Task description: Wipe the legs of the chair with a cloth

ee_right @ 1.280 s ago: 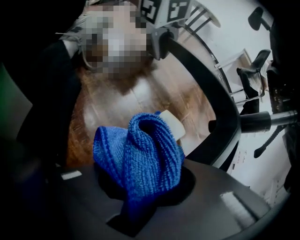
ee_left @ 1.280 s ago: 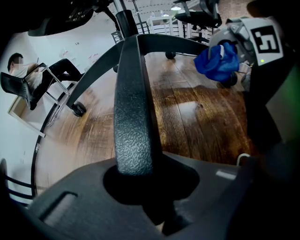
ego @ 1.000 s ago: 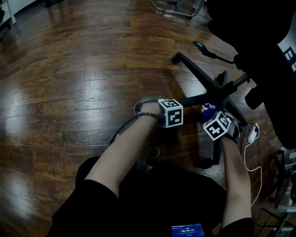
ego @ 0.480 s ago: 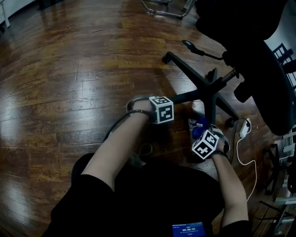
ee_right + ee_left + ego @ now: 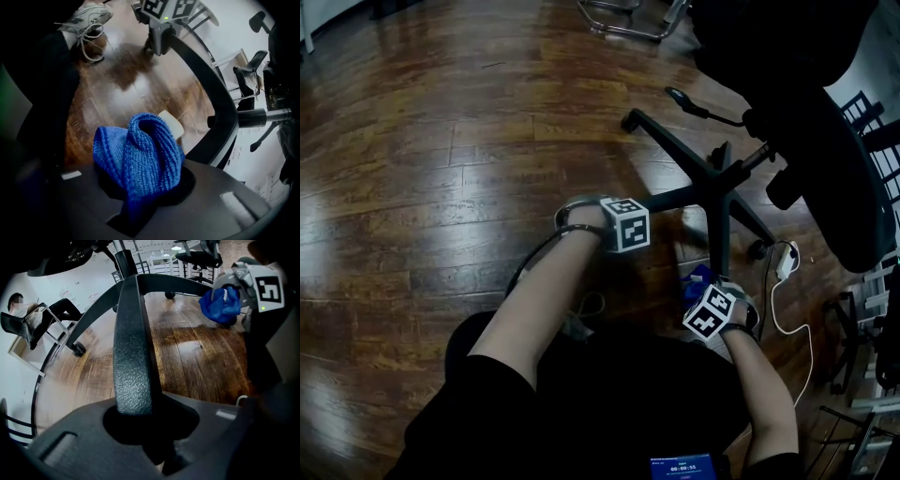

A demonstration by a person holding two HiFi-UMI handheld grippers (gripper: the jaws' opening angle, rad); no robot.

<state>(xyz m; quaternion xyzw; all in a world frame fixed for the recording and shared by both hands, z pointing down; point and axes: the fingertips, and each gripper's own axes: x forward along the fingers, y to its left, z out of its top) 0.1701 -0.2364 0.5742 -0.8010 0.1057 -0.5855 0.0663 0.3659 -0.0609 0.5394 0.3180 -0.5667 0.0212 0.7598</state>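
Pinching bunched, ribbed blue cloth (image 5: 140,154) is the right claw (image 5: 138,201); left claw (image 5: 143,430) clamps a chair leg (image 5: 133,343).

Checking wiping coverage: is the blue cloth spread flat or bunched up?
Bunched: the cloth sticks out of the right tongs as a rolled, folded wad, not a flat sheet.

Right hand-held gripper (image 5: 704,292) holds blue cloth (image 5: 694,277) beside chair leg (image 5: 724,236).

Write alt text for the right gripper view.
A bunched blue cloth is clamped in the right hand-held gripper. Behind it a black chair leg curves over the wooden floor, with the left hand-held gripper on it at the top and a sneaker top left.
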